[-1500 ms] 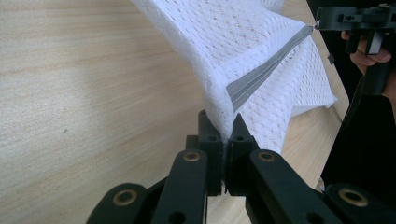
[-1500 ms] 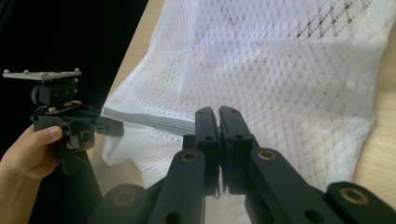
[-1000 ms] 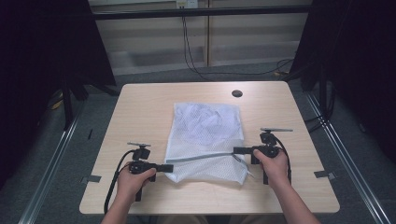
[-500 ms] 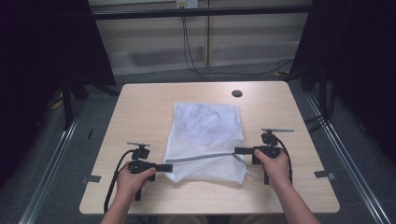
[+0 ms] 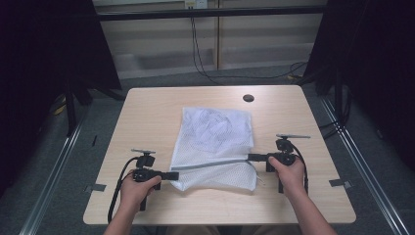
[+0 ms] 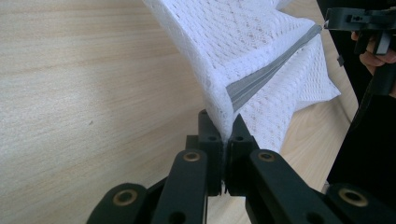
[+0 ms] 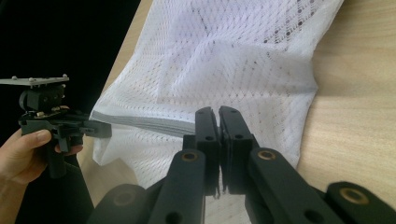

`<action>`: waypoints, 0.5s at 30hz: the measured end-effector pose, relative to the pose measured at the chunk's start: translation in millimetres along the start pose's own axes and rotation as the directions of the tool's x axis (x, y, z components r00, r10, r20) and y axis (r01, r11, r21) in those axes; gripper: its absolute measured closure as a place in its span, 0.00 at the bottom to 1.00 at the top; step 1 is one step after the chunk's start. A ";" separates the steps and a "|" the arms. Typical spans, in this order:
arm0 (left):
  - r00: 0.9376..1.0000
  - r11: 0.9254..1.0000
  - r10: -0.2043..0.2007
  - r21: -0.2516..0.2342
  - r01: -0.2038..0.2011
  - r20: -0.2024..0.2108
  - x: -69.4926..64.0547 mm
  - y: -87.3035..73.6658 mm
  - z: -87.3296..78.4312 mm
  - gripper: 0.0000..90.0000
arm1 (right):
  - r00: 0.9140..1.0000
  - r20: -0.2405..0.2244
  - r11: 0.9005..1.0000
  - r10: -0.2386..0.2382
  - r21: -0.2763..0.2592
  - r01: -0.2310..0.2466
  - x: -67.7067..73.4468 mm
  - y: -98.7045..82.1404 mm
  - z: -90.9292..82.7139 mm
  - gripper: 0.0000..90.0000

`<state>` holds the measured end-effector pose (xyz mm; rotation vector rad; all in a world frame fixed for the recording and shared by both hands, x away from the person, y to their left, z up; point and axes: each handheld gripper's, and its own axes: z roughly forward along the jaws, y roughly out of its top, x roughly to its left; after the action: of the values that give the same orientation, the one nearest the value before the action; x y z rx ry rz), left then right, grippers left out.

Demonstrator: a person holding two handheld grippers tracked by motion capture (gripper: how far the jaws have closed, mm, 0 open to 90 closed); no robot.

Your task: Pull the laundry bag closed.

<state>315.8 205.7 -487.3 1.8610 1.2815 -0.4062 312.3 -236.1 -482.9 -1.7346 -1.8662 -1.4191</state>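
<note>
A white mesh bag (image 5: 215, 147) lies on the near half of a light wooden table (image 5: 147, 112), its far end flat on the wood and its near part lifted along a grey band (image 5: 210, 164) that runs taut from one gripper to the other; the left gripper (image 5: 172, 175), held in the person's left hand (image 5: 137, 188) at the near left of the table, has its jaws closed tight on the left end of that band, as the left gripper view shows, where the mesh (image 6: 261, 60) rises in a fold straight out of the pinched tips (image 6: 226, 128); the right gripper (image 5: 250, 157), held in the right hand (image 5: 288, 171), has its jaws pressed together on the band's other end, the mesh (image 7: 233, 56) spreading away beyond its tips (image 7: 218, 114) in the right gripper view; a small dark round hole (image 5: 248, 98) sits in the tabletop beyond the bag's far right corner, well apart from it; cables (image 5: 195, 44) hang at the wall behind the table.
</note>
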 end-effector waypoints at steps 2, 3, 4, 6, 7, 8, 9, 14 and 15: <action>1.000 1.000 0.002 0.002 -0.002 0.006 0.4 -0.1 -0.5 0.98 | 1.000 0.001 1.000 -0.001 0.003 0.001 0.5 -0.2 -0.1 0.97; 1.000 1.000 0.008 0.002 -0.008 0.004 0.6 -0.1 -0.6 0.98 | 1.000 0.000 1.000 0.001 0.001 -0.001 1.0 -0.2 -0.3 0.97; 1.000 1.000 0.009 -0.007 -0.009 0.002 0.5 0.0 -0.9 0.98 | 1.000 0.001 1.000 -0.002 0.000 0.002 0.9 -0.3 -0.5 0.97; 1.000 1.000 0.021 -0.005 -0.021 -0.004 1.5 0.4 -1.9 0.98 | 1.000 -0.002 1.000 -0.002 0.003 0.002 1.6 -0.1 -0.6 0.97; 1.000 1.000 0.007 -0.009 -0.007 -0.006 0.7 0.4 -1.8 0.98 | 1.000 -0.001 1.000 -0.003 0.004 0.003 1.6 -0.4 -0.7 0.97; 1.000 1.000 0.001 -0.009 -0.001 -0.003 1.1 0.6 -2.7 0.98 | 1.000 0.011 1.000 -0.009 0.005 0.008 1.8 -0.6 -1.1 0.97; 1.000 1.000 0.011 -0.004 -0.011 -0.004 2.4 1.1 -4.2 0.98 | 1.000 0.022 1.000 -0.012 0.001 0.012 1.2 -0.8 -1.7 0.97; 1.000 1.000 0.024 -0.011 -0.025 -0.010 2.3 2.3 -5.3 0.98 | 1.000 0.018 1.000 -0.003 -0.002 0.003 -1.3 -1.5 -5.1 0.97; 1.000 1.000 0.025 -0.008 -0.025 -0.009 2.5 2.4 -5.2 0.98 | 1.000 0.019 1.000 -0.005 -0.003 0.005 -1.4 -1.7 -5.2 0.97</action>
<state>318.0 211.0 -484.7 1.8720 1.2631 -0.3792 309.0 -240.7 -482.1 -1.7520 -1.8803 -1.4131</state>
